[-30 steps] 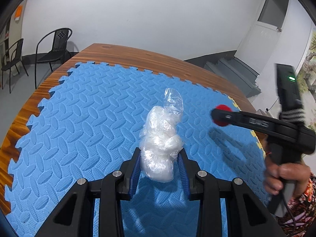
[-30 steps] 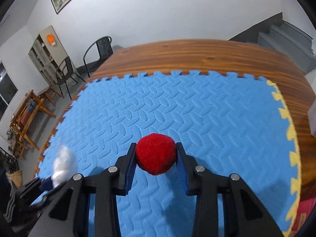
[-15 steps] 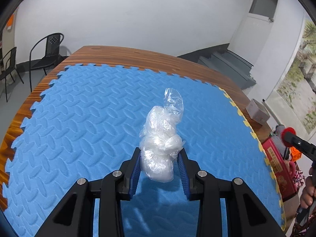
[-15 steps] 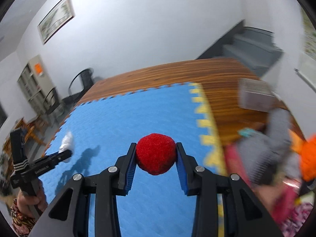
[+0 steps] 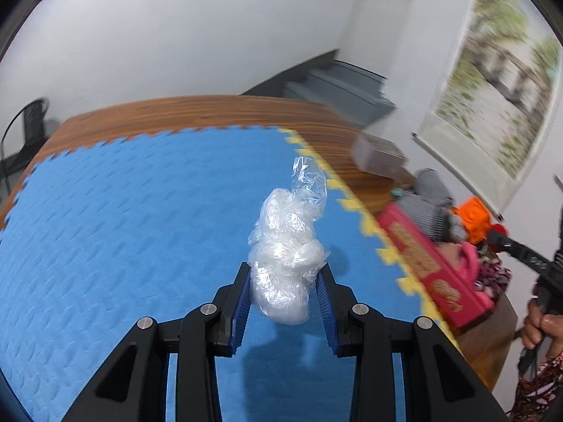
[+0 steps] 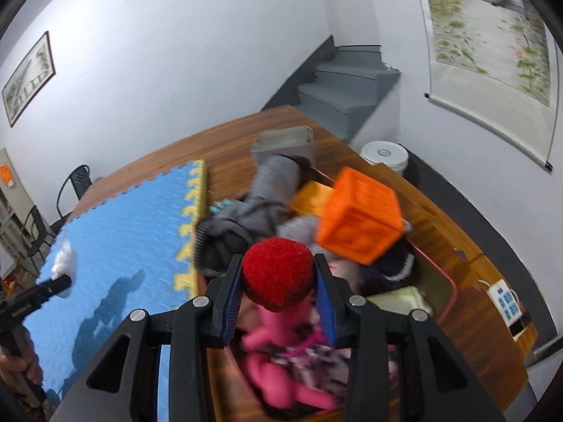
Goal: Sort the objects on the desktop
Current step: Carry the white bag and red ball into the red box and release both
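My left gripper (image 5: 284, 277) is shut on a crumpled clear plastic bag (image 5: 286, 246), held above the blue foam mat (image 5: 123, 228). My right gripper (image 6: 278, 276) is shut on a red pom-pom ball (image 6: 278, 272) and holds it over a pink-red bin (image 6: 448, 283) full of items. The bin (image 5: 432, 263) shows at the right of the mat in the left wrist view, with the right gripper (image 5: 498, 237) over it. The left gripper (image 6: 61, 279) with the bag shows at the left edge of the right wrist view.
The bin holds an orange cube (image 6: 359, 219), grey knitted cloth (image 6: 260, 197) and a pink soft toy (image 6: 281, 358). A grey box (image 6: 283, 142) stands on the wooden table (image 6: 228, 144) behind it. A power strip (image 6: 505, 297) lies at the right. The mat has a yellow edge (image 6: 191, 211).
My right gripper has swung right off the mat with the red ball and is over the bin. My left gripper, still holding the bag, has turned right toward the bin.
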`<action>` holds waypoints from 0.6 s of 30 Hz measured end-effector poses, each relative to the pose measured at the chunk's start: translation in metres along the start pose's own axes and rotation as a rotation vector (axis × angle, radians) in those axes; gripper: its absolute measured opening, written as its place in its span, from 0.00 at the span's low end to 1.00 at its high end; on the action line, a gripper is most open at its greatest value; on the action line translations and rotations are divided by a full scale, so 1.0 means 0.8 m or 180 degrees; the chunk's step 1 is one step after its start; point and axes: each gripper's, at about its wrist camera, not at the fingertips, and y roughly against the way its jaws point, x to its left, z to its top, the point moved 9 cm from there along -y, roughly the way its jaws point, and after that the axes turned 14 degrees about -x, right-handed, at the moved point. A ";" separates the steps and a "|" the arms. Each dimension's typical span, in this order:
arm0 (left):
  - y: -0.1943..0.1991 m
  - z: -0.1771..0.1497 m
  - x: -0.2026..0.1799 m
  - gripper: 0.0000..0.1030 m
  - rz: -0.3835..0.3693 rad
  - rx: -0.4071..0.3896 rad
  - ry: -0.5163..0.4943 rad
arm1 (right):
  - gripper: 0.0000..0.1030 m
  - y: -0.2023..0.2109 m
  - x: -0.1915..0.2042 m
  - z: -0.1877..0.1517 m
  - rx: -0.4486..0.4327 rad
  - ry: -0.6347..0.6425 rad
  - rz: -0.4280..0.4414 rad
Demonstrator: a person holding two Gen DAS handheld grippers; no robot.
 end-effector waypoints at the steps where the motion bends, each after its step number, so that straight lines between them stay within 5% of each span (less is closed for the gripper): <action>1: -0.003 0.002 -0.018 0.36 -0.0053 0.0004 -0.0062 | 0.41 -0.002 -0.005 -0.002 0.0008 0.0023 -0.0030; 7: -0.022 0.016 -0.125 0.36 -0.0381 0.0032 -0.0413 | 0.41 -0.012 -0.023 -0.013 0.0066 0.0143 -0.0103; 15: -0.057 0.015 -0.206 0.36 -0.0614 0.0126 -0.0653 | 0.41 -0.016 -0.030 -0.019 0.0015 0.0313 -0.0201; 18: -0.070 0.010 -0.218 0.36 -0.0642 0.0177 -0.0667 | 0.55 -0.012 -0.035 -0.017 -0.0017 0.0285 -0.0208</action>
